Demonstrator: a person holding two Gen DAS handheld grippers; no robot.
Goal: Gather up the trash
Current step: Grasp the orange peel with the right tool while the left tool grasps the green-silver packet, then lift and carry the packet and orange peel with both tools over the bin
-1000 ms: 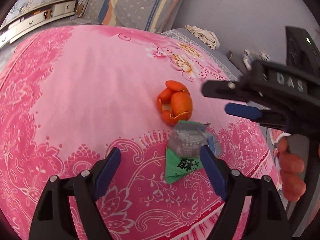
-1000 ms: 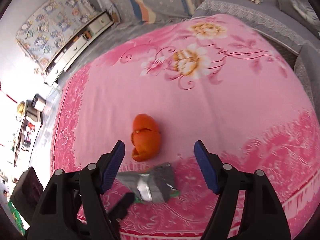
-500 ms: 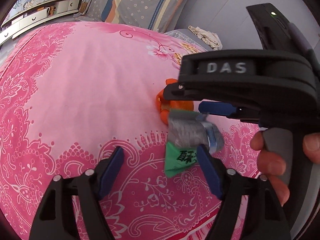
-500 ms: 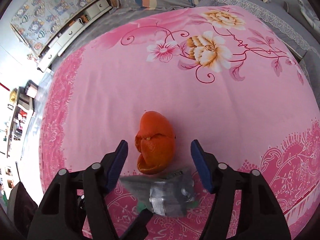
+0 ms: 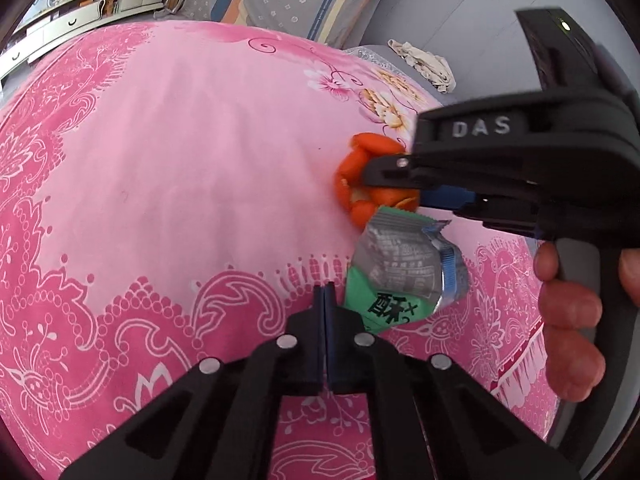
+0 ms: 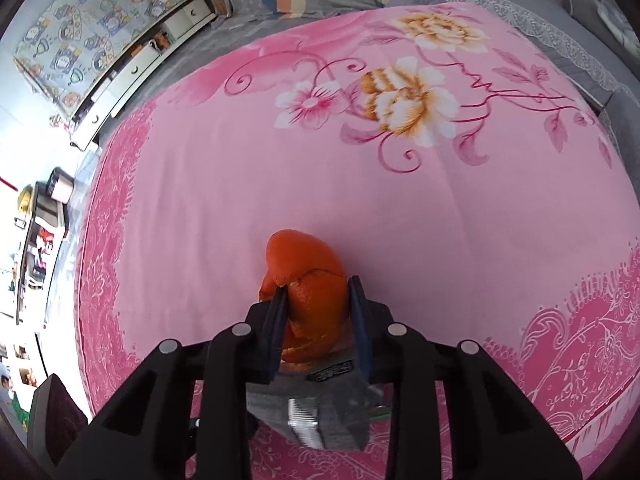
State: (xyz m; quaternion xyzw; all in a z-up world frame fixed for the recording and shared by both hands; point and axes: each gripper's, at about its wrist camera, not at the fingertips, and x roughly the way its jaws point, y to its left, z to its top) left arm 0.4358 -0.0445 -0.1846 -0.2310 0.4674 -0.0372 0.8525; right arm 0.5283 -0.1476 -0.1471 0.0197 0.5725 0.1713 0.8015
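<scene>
Trash pickup on the pink bedspread point(image 6: 248, 184): right gripper point(image 6: 318, 322) clamped on the orange peel point(image 6: 310, 280).

Its jaws have just been closing, and the pads now press the peel from both sides. The snack wrapper point(image 5: 400, 272) lies touching the peel, on its side toward the bedspread's patterned border. The left gripper point(image 5: 325, 308) has just clenched fully, pads together on nothing, its tips beside the wrapper's green corner.

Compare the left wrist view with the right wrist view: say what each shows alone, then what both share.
Left wrist only: the shut, empty left gripper, the green printed face of the snack wrapper, and the person's hand on the right gripper's handle.
Right wrist only: the right gripper, whose jaws have just been closing, clamped on the orange peel.
Both: peel, wrapper, pink floral bedsheet.
</scene>
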